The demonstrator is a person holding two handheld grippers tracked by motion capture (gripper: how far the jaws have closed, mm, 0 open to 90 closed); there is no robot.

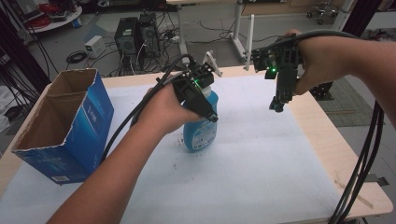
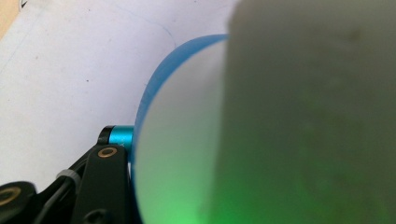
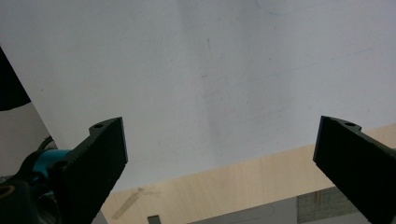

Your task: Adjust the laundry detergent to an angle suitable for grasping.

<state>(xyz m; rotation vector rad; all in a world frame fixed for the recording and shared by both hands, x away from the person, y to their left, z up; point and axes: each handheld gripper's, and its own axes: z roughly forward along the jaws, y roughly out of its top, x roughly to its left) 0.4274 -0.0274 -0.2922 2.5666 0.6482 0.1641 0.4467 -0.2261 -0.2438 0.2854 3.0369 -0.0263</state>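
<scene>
So the left hand-held gripper (image 1: 204,100) is clamped tight around a blue spray bottle (image 1: 201,128), up near its white top, roughly mid-bench on the white sheet (image 1: 261,158). Can't tell if the bottle's base touches the sheet. In the left gripper view the bottle sits blurry right against the lens. The right hand-held gripper (image 1: 279,103) hangs over the bench, well off to the right of the bottle, jaws spread wide with nothing between them. A cardboard box (image 1: 65,126) sits open on the left.

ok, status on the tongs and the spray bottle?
Left tongs shut on blue plastic spray bottle, upright on white sheet. Right tongs open, nothing between. Open blue cardboard box stands apart at left.
</scene>
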